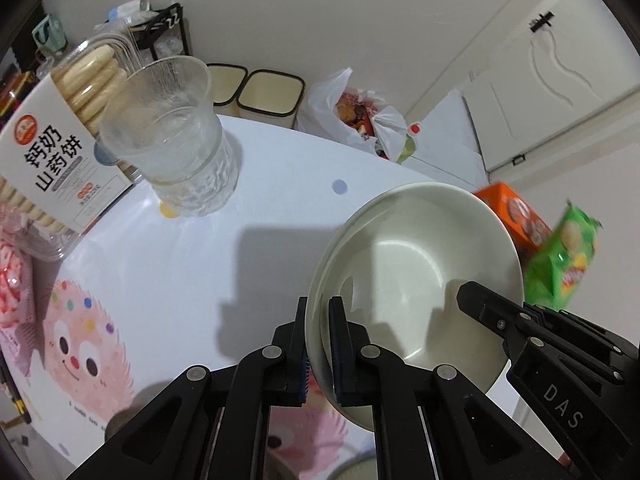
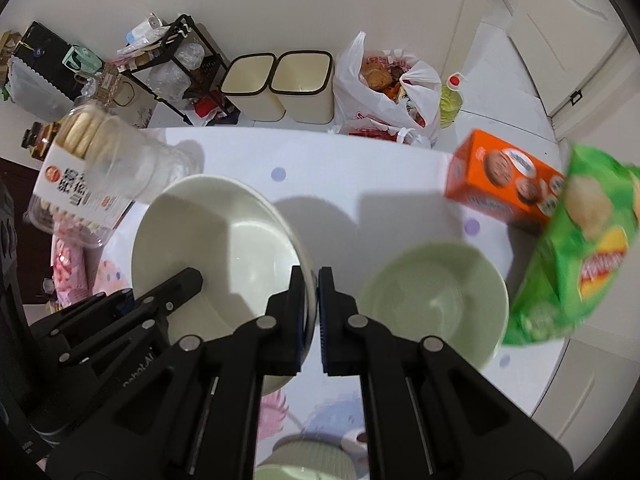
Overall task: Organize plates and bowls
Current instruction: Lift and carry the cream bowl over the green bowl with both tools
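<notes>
A cream bowl is held above the white table by both grippers. My left gripper is shut on its left rim, one finger inside and one outside. My right gripper is shut on the right rim of the same cream bowl; its fingers reach into the bowl in the left wrist view. A pale green bowl sits on the table to the right of the held bowl. Another green ribbed dish shows partly at the bottom edge.
A clear glass and a biscuit box stand at the table's left. An orange cookie box and a green chip bag stand at the right. Two bins and shopping bags are on the floor behind.
</notes>
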Demonstrator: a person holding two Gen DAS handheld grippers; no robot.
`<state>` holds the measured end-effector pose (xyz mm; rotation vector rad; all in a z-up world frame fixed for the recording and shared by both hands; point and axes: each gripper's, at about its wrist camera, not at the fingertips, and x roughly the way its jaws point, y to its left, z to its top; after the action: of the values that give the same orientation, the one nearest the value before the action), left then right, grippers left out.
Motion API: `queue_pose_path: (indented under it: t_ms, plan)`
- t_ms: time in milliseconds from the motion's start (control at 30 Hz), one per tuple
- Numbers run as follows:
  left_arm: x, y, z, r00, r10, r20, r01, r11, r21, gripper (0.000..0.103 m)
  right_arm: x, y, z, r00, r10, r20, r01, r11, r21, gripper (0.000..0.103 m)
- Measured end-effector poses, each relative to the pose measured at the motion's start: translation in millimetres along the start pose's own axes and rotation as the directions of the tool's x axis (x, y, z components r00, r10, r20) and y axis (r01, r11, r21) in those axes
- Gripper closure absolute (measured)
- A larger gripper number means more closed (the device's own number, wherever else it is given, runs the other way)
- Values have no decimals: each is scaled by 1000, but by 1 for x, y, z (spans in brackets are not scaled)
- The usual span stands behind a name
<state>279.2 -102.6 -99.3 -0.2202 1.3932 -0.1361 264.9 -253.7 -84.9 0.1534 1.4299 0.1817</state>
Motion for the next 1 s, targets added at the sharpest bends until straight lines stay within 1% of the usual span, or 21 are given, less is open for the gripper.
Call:
queue_pose_path:
  t_ms: [133,300,467,667,1000]
  plan:
    - [-12,-7,-19,1000,-4,2,4,1000,15,96,-16,-1,-20,1000,-2,9,2,1000,18,95]
    - [-23,-16,-43,1000,11,4,-11,999,37,96,-27,-1,-45,1000,-11,16,11,1000,17,95]
    - [-34,-27,-72,1000,20,-1,-20,998,66,96,-35,-9,-78,1000,3,15,-3,999,51,95]
    - [-37,-40,-108,1000,31,-6,-30,992,120,96,-46,-17,-114,1000,3,20,-4,998,63,94]
    - [-41,-48,-166,1000,9,-25,-5,989,147,95,-54,-24,-171,1000,-15,21,14,998,58,94]
